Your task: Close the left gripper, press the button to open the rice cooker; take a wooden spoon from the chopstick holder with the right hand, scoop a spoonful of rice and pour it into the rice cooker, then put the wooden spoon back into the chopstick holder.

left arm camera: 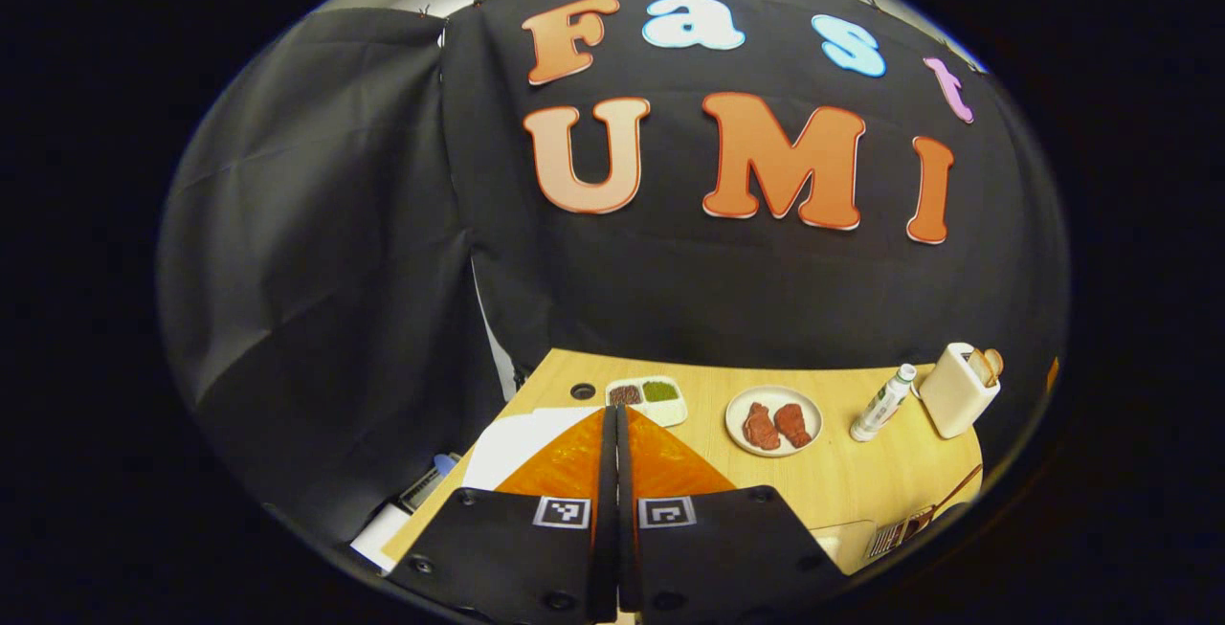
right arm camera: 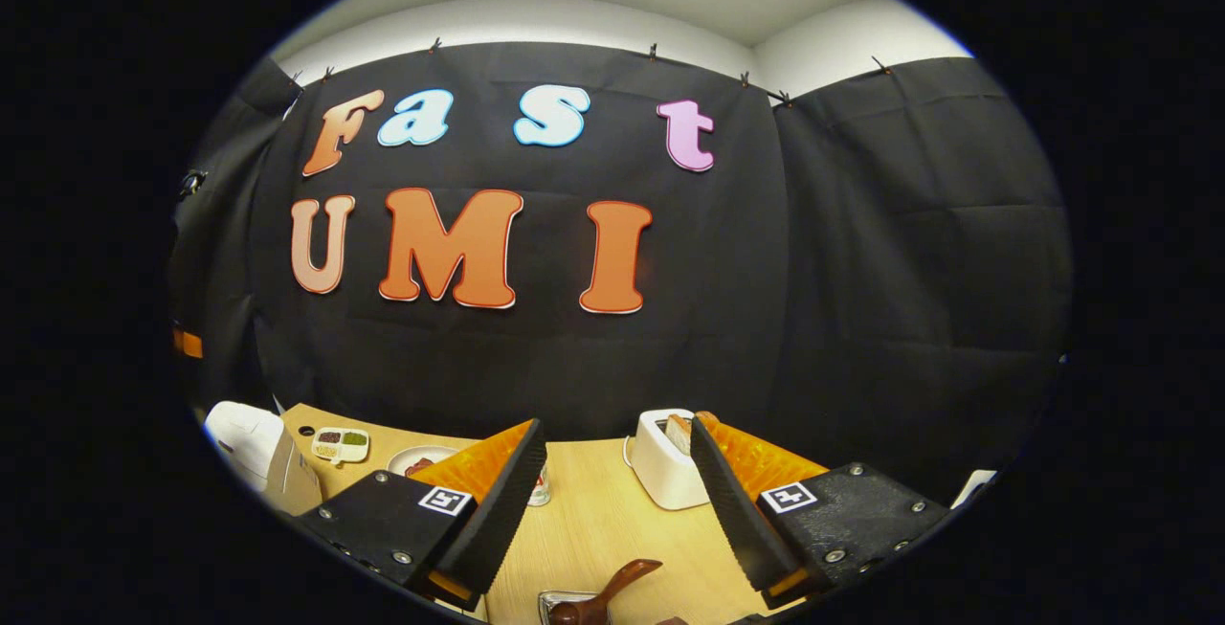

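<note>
In the left gripper view my left gripper [left arm camera: 615, 419] is shut, its fingers pressed together with nothing between them. Just past them lies the white top of the rice cooker [left arm camera: 517, 438], partly hidden by the fingers. In the right gripper view the rice cooker [right arm camera: 247, 441] stands at the far left of the table. My right gripper [right arm camera: 617, 510] is open and empty. Below and between its fingers a dark wooden spoon [right arm camera: 612, 582] leans in the metal chopstick holder [right arm camera: 560, 601] at the near edge. I cannot make out any rice.
On the light wooden table [left arm camera: 833, 472] stand a small divided tray [left arm camera: 647, 399], a plate of meat [left arm camera: 773, 419], a white bottle [left arm camera: 882, 403] and a cream toaster [left arm camera: 960, 389] holding bread. The toaster [right arm camera: 660, 467] sits right behind my right gripper. Black cloth walls close off the back and sides.
</note>
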{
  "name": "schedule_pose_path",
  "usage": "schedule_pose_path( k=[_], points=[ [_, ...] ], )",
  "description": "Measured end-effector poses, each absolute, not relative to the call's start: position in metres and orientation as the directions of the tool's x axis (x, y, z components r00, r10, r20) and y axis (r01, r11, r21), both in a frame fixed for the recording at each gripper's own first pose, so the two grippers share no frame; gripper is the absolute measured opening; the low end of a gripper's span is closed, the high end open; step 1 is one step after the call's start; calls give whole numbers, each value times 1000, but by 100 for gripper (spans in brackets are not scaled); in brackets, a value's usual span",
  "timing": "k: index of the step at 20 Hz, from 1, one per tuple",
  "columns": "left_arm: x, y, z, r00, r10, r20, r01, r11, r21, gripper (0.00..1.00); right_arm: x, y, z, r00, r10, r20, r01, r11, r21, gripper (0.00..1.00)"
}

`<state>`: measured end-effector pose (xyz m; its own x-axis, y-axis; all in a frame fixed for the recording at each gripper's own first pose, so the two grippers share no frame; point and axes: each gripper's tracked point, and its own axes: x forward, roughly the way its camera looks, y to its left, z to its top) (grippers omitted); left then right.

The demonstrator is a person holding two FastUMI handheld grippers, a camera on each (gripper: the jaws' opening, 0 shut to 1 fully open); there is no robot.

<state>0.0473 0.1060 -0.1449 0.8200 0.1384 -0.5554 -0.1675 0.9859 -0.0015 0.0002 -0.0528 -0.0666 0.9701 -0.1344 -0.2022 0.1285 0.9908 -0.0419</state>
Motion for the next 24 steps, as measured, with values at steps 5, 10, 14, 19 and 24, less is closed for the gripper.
schedule_pose_path(
  k=[5,10,14,19,24],
  points=[
    [28,115,-209,664,90,-742,-189,981,-50,5,-12,-66,-89,949,-190,-250,177,981,-75,94],
    [-2,126,-260,488,26,-872,-274,954,-125,5,-20,-74,-111,926,-220,-306,207,975,-74,94],
    [-18,121,-287,421,-27,-906,-322,930,-177,5,-22,-82,-120,916,-229,-329,215,973,-80,94],
    [-21,121,-288,434,-39,-900,-326,925,-197,6,-21,-82,-134,907,-214,-363,203,977,-67,94],
    [-5,129,-238,611,45,-790,-280,946,-164,5,-22,-92,-165,877,-198,-439,212,977,-16,95]
  ],
)
